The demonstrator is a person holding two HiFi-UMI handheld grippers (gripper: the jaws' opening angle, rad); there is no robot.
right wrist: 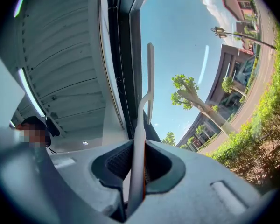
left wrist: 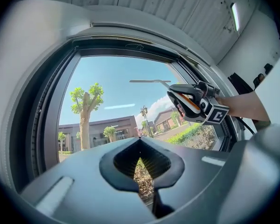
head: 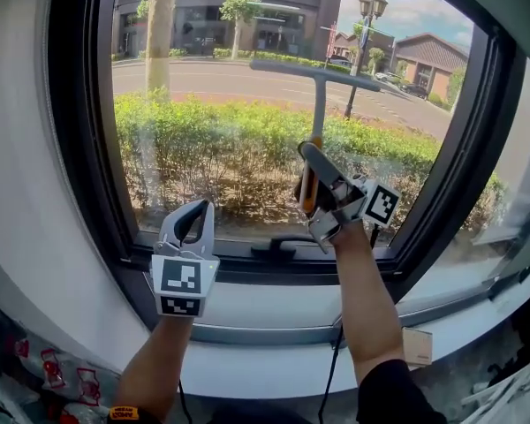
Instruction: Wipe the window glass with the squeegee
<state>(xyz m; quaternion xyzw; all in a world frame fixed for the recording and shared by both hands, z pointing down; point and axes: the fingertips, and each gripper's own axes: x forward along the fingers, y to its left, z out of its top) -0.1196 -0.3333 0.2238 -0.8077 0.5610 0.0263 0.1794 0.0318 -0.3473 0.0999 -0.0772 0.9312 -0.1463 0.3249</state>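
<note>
No words or numbers can be read here. The orange wristband (head: pixel 124 412), well behind the fingers of the left gripper (head: pixel 197 206), carries print too small.

The bottom end of the long thin grey squeegee (right wrist: pixel 139 132) is hidden between the tight jaws of the right gripper (right wrist: pixel 139 146). The wide black window frame (head: pixel 75 104) is cut off at the top. The red and white packets (head: pixel 51 371) are too blurry to tell what they are.
</note>
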